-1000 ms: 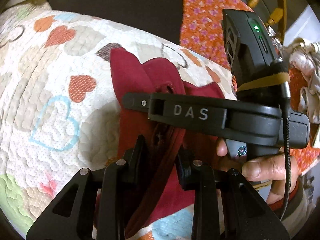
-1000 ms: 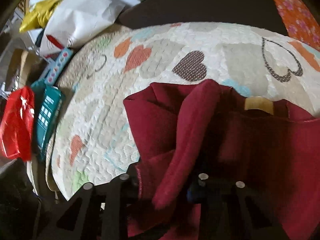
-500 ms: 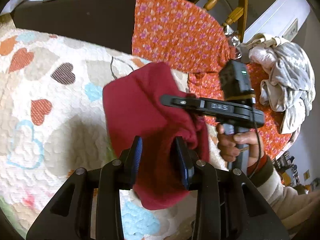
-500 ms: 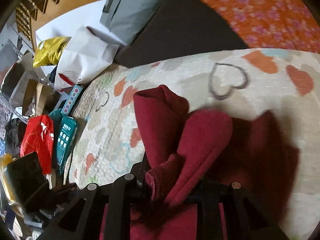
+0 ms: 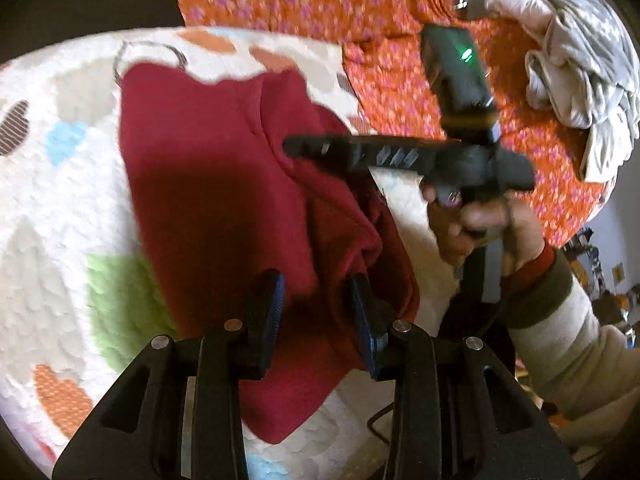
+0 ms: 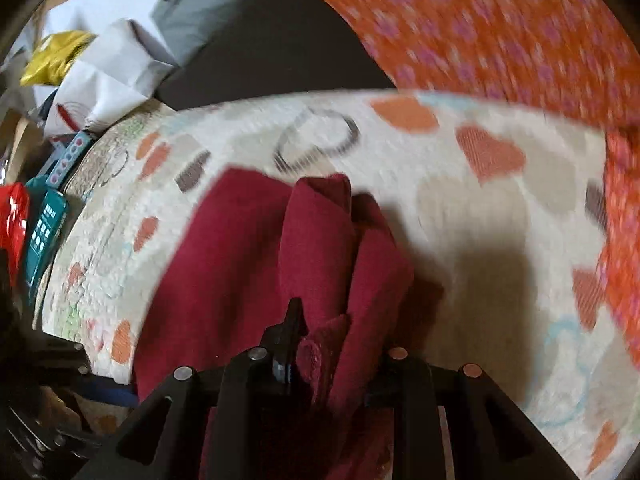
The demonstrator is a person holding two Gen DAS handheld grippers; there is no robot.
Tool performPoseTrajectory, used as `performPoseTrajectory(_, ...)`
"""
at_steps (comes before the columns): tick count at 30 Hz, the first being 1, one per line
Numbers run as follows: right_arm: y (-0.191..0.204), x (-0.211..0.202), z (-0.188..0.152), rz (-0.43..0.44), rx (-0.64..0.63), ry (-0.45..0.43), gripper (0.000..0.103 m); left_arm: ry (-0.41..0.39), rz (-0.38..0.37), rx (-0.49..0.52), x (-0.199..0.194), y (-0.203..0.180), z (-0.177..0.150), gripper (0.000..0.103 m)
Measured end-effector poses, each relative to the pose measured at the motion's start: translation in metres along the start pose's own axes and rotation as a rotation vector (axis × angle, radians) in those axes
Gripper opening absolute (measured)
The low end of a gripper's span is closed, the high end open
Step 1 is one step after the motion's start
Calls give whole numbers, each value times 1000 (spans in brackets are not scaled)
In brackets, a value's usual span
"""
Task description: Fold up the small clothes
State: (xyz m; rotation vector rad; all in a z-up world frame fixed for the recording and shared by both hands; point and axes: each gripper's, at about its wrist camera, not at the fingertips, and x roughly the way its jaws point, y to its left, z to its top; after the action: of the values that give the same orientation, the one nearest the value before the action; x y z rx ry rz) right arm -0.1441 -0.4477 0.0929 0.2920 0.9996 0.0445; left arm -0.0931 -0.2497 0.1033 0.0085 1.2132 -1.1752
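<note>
A small dark red garment (image 5: 224, 200) hangs over the heart-patterned quilt (image 5: 60, 208). My left gripper (image 5: 318, 312) is shut on a thick fold of its lower edge. In the right wrist view the same red garment (image 6: 256, 264) bunches up between the jaws of my right gripper (image 6: 324, 344), which is shut on it; its right finger is hidden by cloth. The right gripper also shows in the left wrist view (image 5: 304, 146), reaching in from the right, held by a hand (image 5: 480, 224).
An orange flowered cloth (image 5: 360, 12) lies behind the quilt. A pile of grey-white clothes (image 5: 576, 60) sits at the far right. White bags (image 6: 108, 76), a teal box (image 6: 44, 232) and a red bag (image 6: 12, 220) lie off the quilt's left edge.
Both grippers have lifted the red garment off the quilt and carried it toward the quilt's near edge. More of the garment now hangs spread out to the left.
</note>
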Motion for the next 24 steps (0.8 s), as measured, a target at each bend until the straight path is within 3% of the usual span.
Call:
performPoseTrajectory(3,-22,-14,4,101,123,-38,40,12,8,17,3,-3,0,32)
performPoseTrajectory(4,-27,-19,8,106,150,-60,51,14,4,16,3,-3,1,34)
performPoseTrajectory(7,-27,-24,23,100,174,-94,54,21,-6,3,4,-1,3,35)
performPoseTrajectory(9,-15,-17,32,76,112,-87,54,25,-7,6,1,-2,5,35)
performPoseTrajectory(11,5,-5,35,-50,-20,-67,46,20,-12,16,-6,-2,5,35)
performPoseTrajectory(12,13,5,35,-203,-120,-69,44,-1,-9,23,-12,-3,6,35)
performPoseTrajectory(14,6,12,34,-337,-125,-72,44,-46,10,19,-24,-1,9,35)
performPoseTrajectory(17,-17,-14,28,-208,64,-101,44,-75,61,-15,-29,9,11,35)
performPoseTrajectory(18,-15,-26,24,-187,70,-119,44,-59,99,-30,-24,12,12,35)
performPoseTrajectory(21,20,-53,7,-81,-26,-159,44,-18,160,-53,-9,15,11,35)
performPoseTrajectory(24,54,-52,-22,67,-137,-100,43,-25,171,-51,-11,16,9,35)
